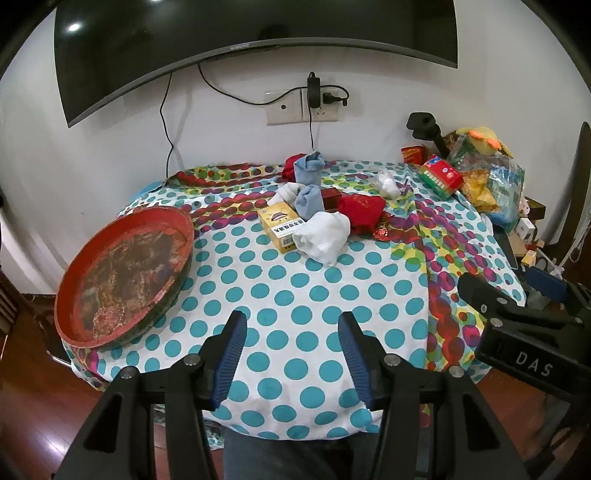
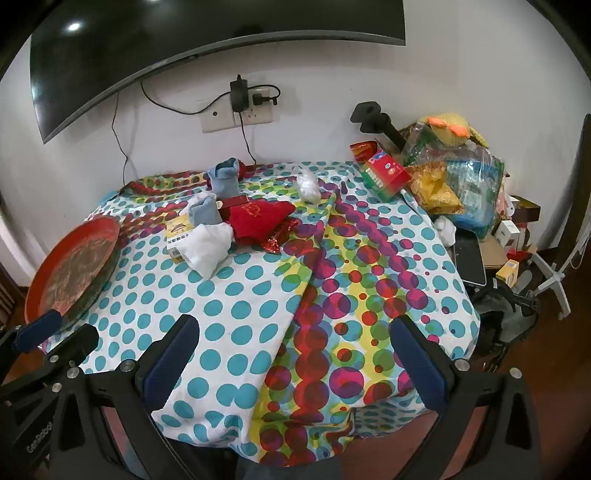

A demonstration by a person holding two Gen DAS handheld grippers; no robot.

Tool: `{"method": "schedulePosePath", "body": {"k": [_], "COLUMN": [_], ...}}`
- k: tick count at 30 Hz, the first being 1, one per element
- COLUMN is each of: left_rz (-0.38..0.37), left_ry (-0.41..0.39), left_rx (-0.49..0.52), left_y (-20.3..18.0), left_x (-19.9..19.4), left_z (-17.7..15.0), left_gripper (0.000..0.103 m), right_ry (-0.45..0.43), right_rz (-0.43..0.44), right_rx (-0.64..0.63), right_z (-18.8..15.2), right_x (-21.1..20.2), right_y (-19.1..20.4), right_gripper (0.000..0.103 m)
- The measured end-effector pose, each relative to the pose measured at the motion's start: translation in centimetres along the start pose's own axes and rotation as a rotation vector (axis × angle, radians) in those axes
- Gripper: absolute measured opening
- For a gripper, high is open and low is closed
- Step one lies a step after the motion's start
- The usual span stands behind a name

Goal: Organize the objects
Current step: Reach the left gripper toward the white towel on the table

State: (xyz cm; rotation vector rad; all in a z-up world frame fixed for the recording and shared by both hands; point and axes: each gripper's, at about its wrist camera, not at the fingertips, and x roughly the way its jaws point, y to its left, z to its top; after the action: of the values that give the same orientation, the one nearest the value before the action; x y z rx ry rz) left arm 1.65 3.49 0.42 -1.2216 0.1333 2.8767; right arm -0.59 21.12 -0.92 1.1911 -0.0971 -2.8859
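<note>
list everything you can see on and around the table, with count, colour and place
tablecloth: 1, white with teal dots and multicolour bands, covers the table
round tray: 1, red, worn, table's left edge
yellow box: 1, yellow, middle of the pile, partly under a white sock
white socks: 2 seen, white, in the pile
blue socks: 2, light blue, pile's middle and back
red cloth: 1, red, right of the pile
red-green box: 1, red and green, back right
snack bags: several, yellow and blue, far right
TV: 1, black, on the wall
wall socket: 1, white, plugs in
left gripper: 1, black, blue pads, open, empty
right gripper: 1, black, blue pads, open, empty
</note>
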Motion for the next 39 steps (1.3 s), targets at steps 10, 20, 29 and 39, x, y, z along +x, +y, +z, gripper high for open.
{"method": "schedulePosePath", "body": {"k": [10,20,29,39], "left_rz": [0.013,0.024,-0.063,-0.196], "left_ry": [0.041,0.069,0.074,0.081], "left_rx": [-0.010,0.001,-0.013,0.049], "left_y": [0.4,0.6,2.9,1.9], "left_x": [1.9,3.8,7.5,13.3], "left_z": [-0.4,-0.5,0.7,3.5], "left_gripper": [0.053,0.053,0.053,0.053], "right_ry": [0.021,0.015,0.034,0.032], "right_rz": [-0.003,0.056,0.272,0.338], "right_rx": [-0.029,-0.072,-0.123,-0.206], "right_z": [-0.5,-0.6,0.9,3.5], "right_x": [1.3,2.9,7.3,12.6], "right_y": [0.4,0.6,-2.7,-1.6], "right_gripper": [0.103,0.103,0.103,0.085]}}
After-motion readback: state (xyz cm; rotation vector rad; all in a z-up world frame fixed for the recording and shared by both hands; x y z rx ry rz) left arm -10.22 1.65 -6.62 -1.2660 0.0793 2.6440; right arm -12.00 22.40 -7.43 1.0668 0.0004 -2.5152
